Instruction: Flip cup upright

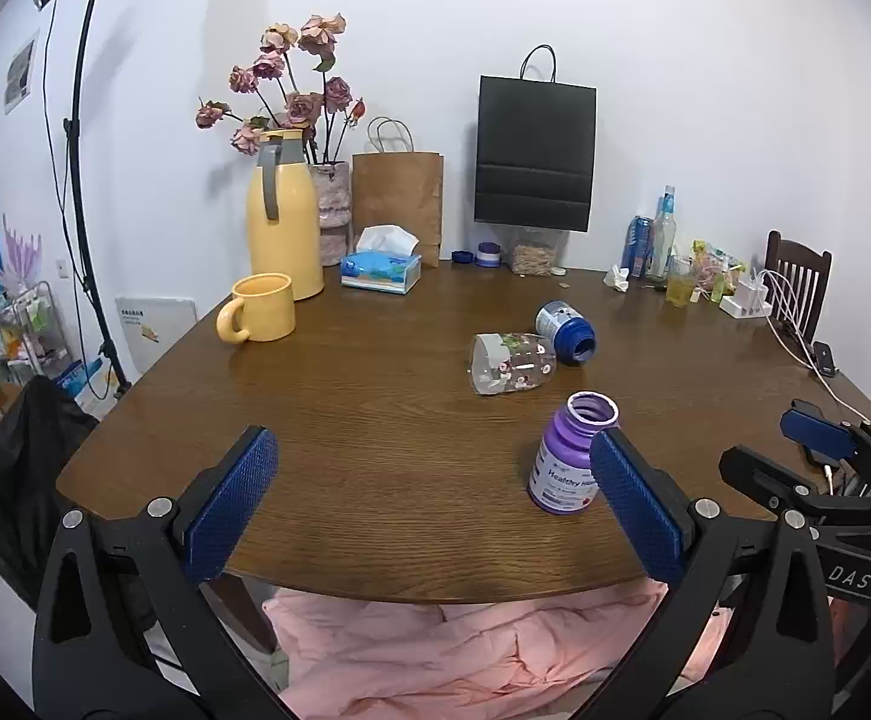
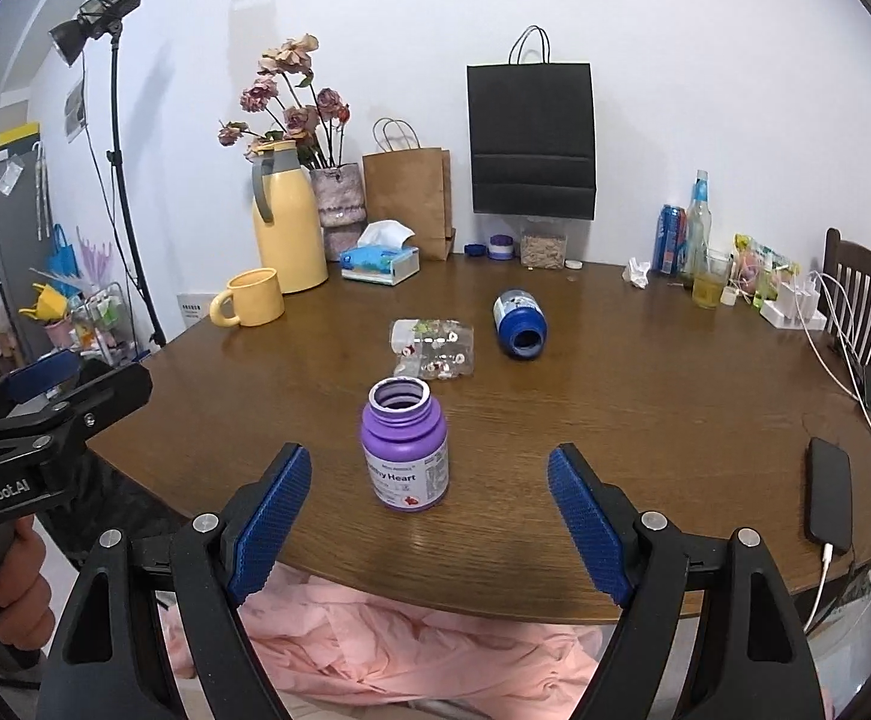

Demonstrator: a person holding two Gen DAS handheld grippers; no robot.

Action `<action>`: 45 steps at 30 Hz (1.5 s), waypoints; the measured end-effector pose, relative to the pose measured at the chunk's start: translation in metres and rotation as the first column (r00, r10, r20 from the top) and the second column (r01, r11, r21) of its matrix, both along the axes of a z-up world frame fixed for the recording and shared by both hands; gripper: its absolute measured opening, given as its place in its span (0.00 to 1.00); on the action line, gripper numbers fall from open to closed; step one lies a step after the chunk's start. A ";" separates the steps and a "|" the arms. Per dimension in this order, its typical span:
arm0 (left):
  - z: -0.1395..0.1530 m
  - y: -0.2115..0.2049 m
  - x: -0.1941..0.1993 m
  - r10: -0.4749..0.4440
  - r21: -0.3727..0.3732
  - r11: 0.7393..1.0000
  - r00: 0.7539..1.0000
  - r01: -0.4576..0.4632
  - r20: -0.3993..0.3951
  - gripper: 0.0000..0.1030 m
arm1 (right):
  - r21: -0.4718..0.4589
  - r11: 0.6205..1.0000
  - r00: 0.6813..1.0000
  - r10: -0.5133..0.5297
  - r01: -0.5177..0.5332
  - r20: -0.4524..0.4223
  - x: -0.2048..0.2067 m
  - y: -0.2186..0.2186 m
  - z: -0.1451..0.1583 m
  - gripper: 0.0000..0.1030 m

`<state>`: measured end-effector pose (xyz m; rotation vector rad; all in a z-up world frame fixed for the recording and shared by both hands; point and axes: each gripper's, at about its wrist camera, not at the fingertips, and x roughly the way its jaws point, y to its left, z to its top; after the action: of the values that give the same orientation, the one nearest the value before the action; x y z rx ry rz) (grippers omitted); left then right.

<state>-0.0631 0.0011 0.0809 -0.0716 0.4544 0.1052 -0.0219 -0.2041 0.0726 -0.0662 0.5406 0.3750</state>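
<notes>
A clear glass cup with a flower print [image 1: 512, 363] lies on its side mid-table; it also shows in the right wrist view [image 2: 433, 348]. A blue bottle [image 1: 565, 332] [image 2: 518, 324] lies on its side beside it, mouth toward me. A purple bottle [image 1: 569, 461] [image 2: 405, 445] stands upright, uncapped, near the front edge. My left gripper [image 1: 432, 483] is open and empty at the front edge, left of the purple bottle. My right gripper [image 2: 429, 501] is open and empty, with the purple bottle just ahead between its fingers.
A yellow mug [image 1: 260, 307] and yellow thermos [image 1: 284, 215] stand at the back left, with a tissue box [image 1: 381, 269], vase and paper bags behind. Bottles, a glass and chargers crowd the back right. A phone [image 2: 830, 491] lies at the right edge. Pink cloth [image 1: 465, 654] lies under the table.
</notes>
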 end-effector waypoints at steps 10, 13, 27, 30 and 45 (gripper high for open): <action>0.000 -0.002 -0.001 -0.002 0.015 1.000 1.000 0.002 -0.001 1.00 | 0.014 1.000 1.000 0.003 -0.003 -0.011 0.002 -0.002 0.000 0.83; 0.001 -0.002 -0.003 -0.001 0.020 1.000 1.000 0.001 0.006 1.00 | 0.018 1.000 1.000 0.003 -0.003 -0.006 0.001 -0.002 0.000 0.83; 0.003 -0.003 -0.005 0.000 0.029 1.000 1.000 -0.001 0.019 1.00 | 0.012 1.000 1.000 0.005 -0.005 0.002 -0.002 -0.001 0.001 0.83; 0.003 -0.002 -0.005 0.003 0.029 1.000 1.000 -0.003 0.019 1.00 | 0.009 1.000 1.000 0.007 -0.007 0.001 -0.002 -0.001 0.001 0.83; 0.006 -0.004 -0.006 0.009 0.036 0.999 1.000 -0.010 0.030 1.00 | 0.010 1.000 1.000 0.006 -0.006 0.012 -0.003 -0.001 0.003 0.83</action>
<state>-0.0690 -0.0024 0.0871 -0.0399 0.4225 0.1216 -0.0251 -0.2050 0.0755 -0.0601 0.5270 0.3833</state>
